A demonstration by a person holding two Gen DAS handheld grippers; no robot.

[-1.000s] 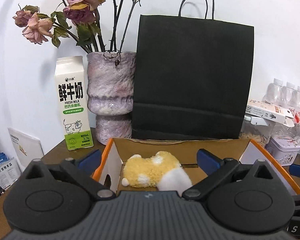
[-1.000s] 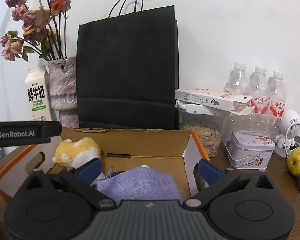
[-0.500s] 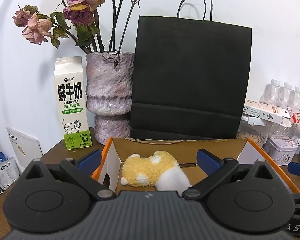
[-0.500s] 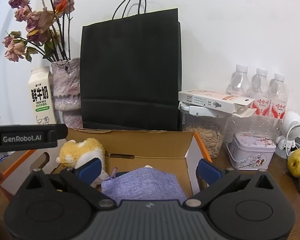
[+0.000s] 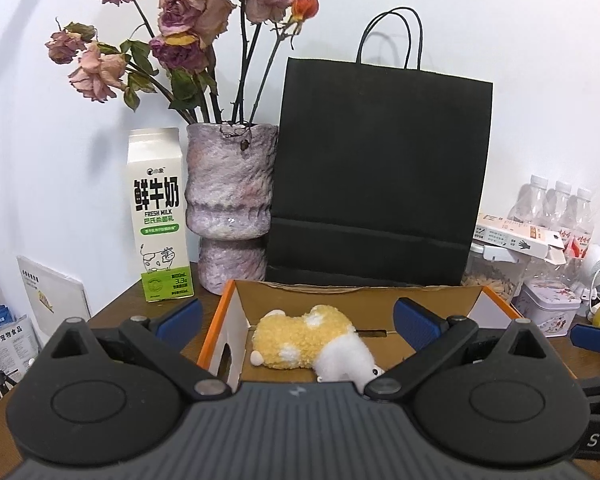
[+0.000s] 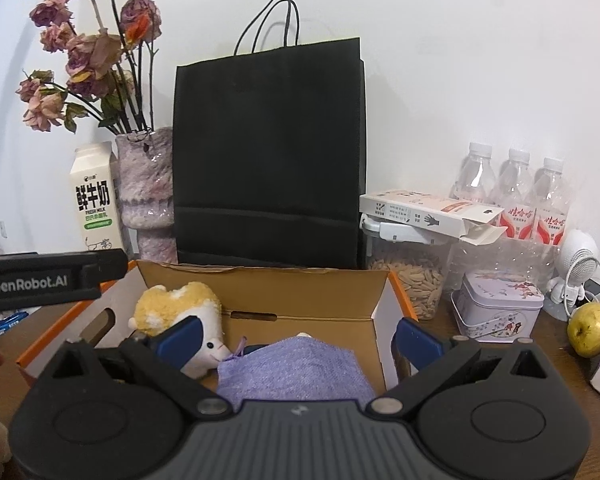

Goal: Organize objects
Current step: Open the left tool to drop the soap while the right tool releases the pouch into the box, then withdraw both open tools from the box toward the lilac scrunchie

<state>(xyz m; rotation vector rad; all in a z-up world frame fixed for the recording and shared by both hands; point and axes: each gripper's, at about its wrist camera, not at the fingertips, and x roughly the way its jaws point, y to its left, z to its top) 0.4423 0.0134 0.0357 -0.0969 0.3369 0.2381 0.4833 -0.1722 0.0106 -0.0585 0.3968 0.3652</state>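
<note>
An open cardboard box [image 5: 364, 298] with orange outer sides sits on the brown table. A yellow and white plush toy [image 5: 304, 338] lies inside it at the left. In the right wrist view the same plush toy [image 6: 180, 308] lies beside a purple cloth pouch [image 6: 292, 372] in the cardboard box [image 6: 384, 300]. My left gripper [image 5: 296, 318] hovers open over the near edge of the box with nothing between its blue fingers. My right gripper [image 6: 298, 336] is open too, above the pouch, holding nothing. The left gripper's body [image 6: 52, 276] shows at the left of the right wrist view.
Behind the box stand a black paper bag [image 5: 380, 176], a vase of dried roses [image 5: 232, 200] and a milk carton [image 5: 158, 216]. To the right are a seed jar [image 6: 408, 272], a tin [image 6: 496, 304], water bottles [image 6: 516, 184] and a yellow-green fruit [image 6: 590, 328].
Both grippers have lifted and tipped slightly, so the scene sits lower in each view. The plush toy and the pouch stay put in the box.
</note>
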